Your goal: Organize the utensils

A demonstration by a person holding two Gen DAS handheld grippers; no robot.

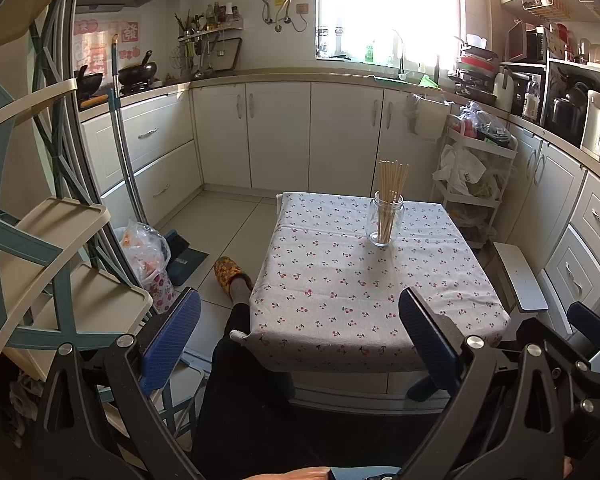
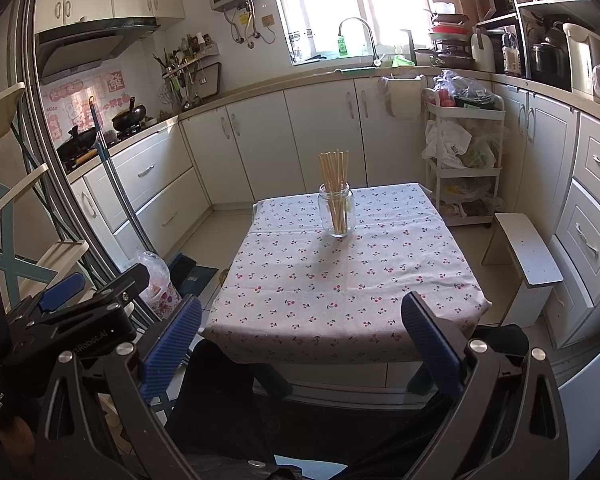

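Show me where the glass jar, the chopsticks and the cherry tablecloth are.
glass jar (image 2: 336,216), right wrist view, on its clear side wall.
chopsticks (image 2: 333,168), right wrist view, on the bundle above the jar's mouth.
cherry tablecloth (image 2: 340,292), right wrist view, on a bare patch near the middle.

Clear glass jar (image 1: 386,219) (image 2: 336,215): one stood on the cherry-print tablecloth (image 1: 340,296) (image 2: 340,284).
Pale wooden chopsticks (image 1: 393,188) (image 2: 333,178): about ten stood in that jar; exact number unclear.
Blue-padded two-finger grippers: two were visible.

Only the jar (image 2: 335,215) of chopsticks (image 2: 334,184) stands on the table (image 2: 340,280), toward its far edge.
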